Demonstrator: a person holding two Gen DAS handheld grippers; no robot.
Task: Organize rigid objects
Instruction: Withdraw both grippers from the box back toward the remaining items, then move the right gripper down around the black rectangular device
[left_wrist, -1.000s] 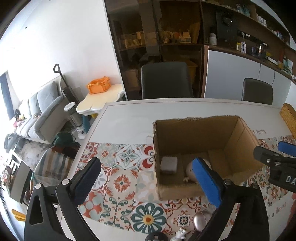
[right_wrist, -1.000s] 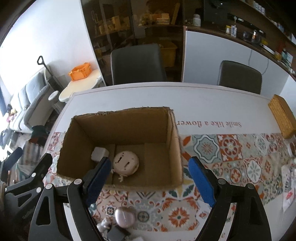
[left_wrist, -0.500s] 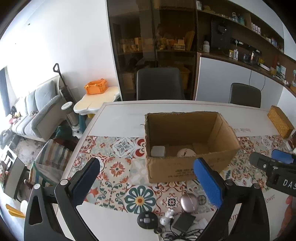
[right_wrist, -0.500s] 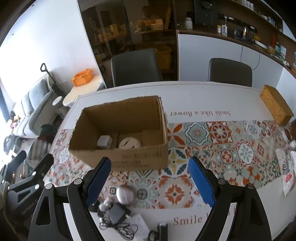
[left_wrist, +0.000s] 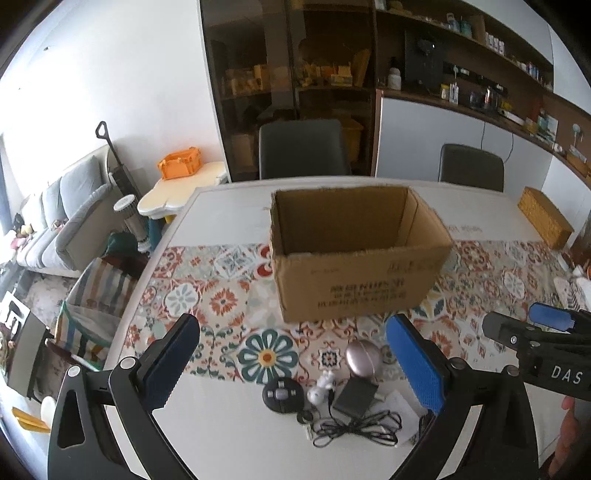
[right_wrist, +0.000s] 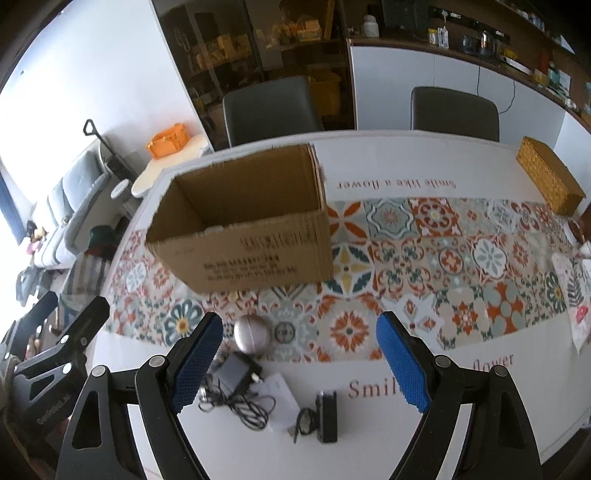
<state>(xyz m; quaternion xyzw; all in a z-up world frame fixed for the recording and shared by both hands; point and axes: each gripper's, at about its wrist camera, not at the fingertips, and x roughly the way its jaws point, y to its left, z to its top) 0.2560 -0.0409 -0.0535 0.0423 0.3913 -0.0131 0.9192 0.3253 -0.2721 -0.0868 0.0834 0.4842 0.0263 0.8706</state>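
An open cardboard box (left_wrist: 354, 273) (right_wrist: 251, 236) stands on the patterned table runner; from here its contents are hidden. In front of it lie a pinkish silver egg-shaped case (left_wrist: 364, 358) (right_wrist: 252, 333), a round black remote (left_wrist: 282, 396), a small white figure (left_wrist: 321, 387), a black power adapter (left_wrist: 355, 394) (right_wrist: 236, 371) with tangled cable, and a small black box (right_wrist: 327, 415). My left gripper (left_wrist: 291, 360) hangs open above these items with nothing between its fingers. My right gripper (right_wrist: 299, 356) is open too and empty, hovering over the table's near edge.
A woven basket (left_wrist: 545, 218) (right_wrist: 550, 181) sits at the table's far right. Two dark chairs (left_wrist: 304, 147) (right_wrist: 454, 112) stand behind the table. White paper (right_wrist: 282, 400) lies under the cable. A sofa (left_wrist: 62, 218) and a small side table (left_wrist: 177, 188) are at the left.
Both grippers have pulled back from over the box toward the table's near edge. The box's inside has dropped out of sight, and the loose items in front of it have come into view.
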